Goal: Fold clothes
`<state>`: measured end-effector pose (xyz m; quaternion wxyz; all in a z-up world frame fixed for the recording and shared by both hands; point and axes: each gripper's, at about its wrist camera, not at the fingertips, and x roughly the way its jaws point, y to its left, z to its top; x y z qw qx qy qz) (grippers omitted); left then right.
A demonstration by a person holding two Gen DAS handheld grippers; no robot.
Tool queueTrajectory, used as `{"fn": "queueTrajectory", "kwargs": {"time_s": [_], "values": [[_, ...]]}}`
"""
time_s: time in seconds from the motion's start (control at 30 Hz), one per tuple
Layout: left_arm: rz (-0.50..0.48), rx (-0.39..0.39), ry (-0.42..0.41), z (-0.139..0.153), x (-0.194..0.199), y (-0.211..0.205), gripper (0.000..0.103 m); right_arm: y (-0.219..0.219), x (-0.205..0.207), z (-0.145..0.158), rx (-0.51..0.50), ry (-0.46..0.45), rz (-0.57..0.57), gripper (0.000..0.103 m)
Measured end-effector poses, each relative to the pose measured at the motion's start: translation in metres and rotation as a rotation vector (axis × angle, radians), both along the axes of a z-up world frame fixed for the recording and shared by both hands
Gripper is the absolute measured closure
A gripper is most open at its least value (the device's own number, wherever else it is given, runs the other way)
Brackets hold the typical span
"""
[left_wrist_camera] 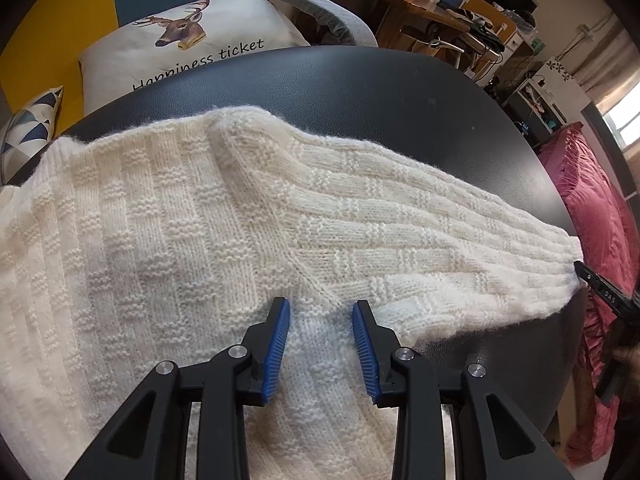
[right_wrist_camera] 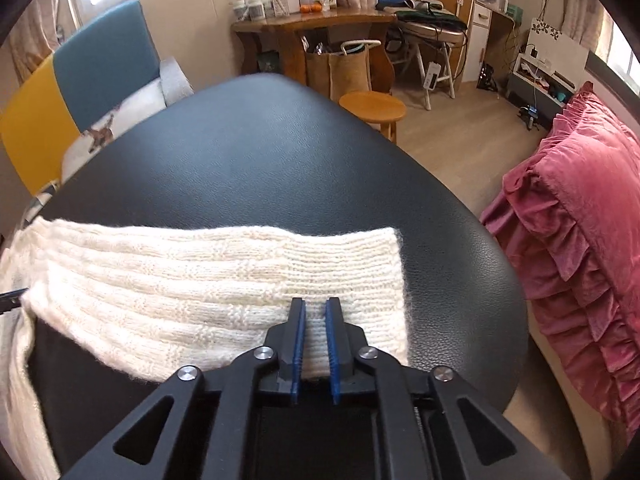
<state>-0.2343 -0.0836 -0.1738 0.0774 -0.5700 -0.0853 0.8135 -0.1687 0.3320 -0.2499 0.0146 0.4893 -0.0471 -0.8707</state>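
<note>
A cream knitted sweater [left_wrist_camera: 160, 220] lies flat on the black padded table [left_wrist_camera: 360, 88], its sleeve [left_wrist_camera: 400, 220] stretched out to the right. My left gripper [left_wrist_camera: 321, 308] stands open just over the knit where the sleeve meets the body, touching down with fabric showing between its blue pads. In the right wrist view the sleeve [right_wrist_camera: 180, 272] ends in a ribbed cuff [right_wrist_camera: 352, 256]. My right gripper [right_wrist_camera: 316, 308] straddles the cuff's near edge with its jaws a narrow gap apart; the knit lies flat between them, not pinched. A finger of the right gripper [left_wrist_camera: 600, 292] shows at the cuff end.
A deer-print pillow [left_wrist_camera: 192, 48] on a chair sits beyond the table's far edge. Pink ruffled bedding [right_wrist_camera: 580, 220] runs along the right side. A round wooden stool [right_wrist_camera: 372, 106] and a cluttered desk [right_wrist_camera: 312, 24] stand behind. Bare black table [right_wrist_camera: 260, 160] lies beyond the sleeve.
</note>
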Motion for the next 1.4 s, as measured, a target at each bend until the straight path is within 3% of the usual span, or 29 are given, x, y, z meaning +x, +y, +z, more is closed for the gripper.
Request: {"fn": "queueTrajectory", "kwargs": {"time_s": [0.17,0.2,0.33,0.5,0.6,0.73,0.93,1.1,1.13,1.27,1.4], "values": [[0.011,-0.006,-0.004,0.003,0.003,0.006,0.069,0.008,-0.002,0.002,-0.133,-0.039,0.029,0.086],[0.014,-0.005,-0.007,0.004,0.003,0.007,0.069,0.005,0.000,0.010,-0.116,-0.022,0.041,0.090],[0.020,-0.003,-0.014,0.005,0.001,0.010,0.069,-0.010,0.008,0.037,-0.051,0.030,0.082,0.090],[0.011,-0.014,-0.004,0.007,0.002,0.015,0.069,-0.028,-0.018,0.018,0.039,-0.091,0.129,0.090],[0.022,0.045,0.003,0.009,0.006,0.006,0.069,-0.027,-0.026,0.006,0.073,-0.123,0.111,0.091],[0.062,0.146,0.014,0.013,0.010,-0.018,0.070,-0.026,-0.035,0.004,0.143,-0.114,0.087,0.091],[0.080,0.102,0.065,0.022,0.006,-0.039,0.071,-0.030,-0.041,0.015,0.204,-0.050,0.072,0.092],[0.076,0.108,0.134,0.037,-0.019,-0.053,0.071,-0.079,-0.039,0.053,0.054,0.061,0.259,0.090],[0.069,0.108,0.138,0.039,-0.026,-0.053,0.071,-0.094,-0.043,0.055,0.001,0.053,0.314,0.090],[0.020,0.099,0.142,0.040,-0.043,-0.041,0.071,-0.145,-0.056,0.046,-0.056,-0.016,0.420,0.090],[-0.023,0.068,0.122,0.032,-0.062,-0.022,0.071,-0.167,-0.064,0.022,-0.022,-0.080,0.404,0.090]]}}
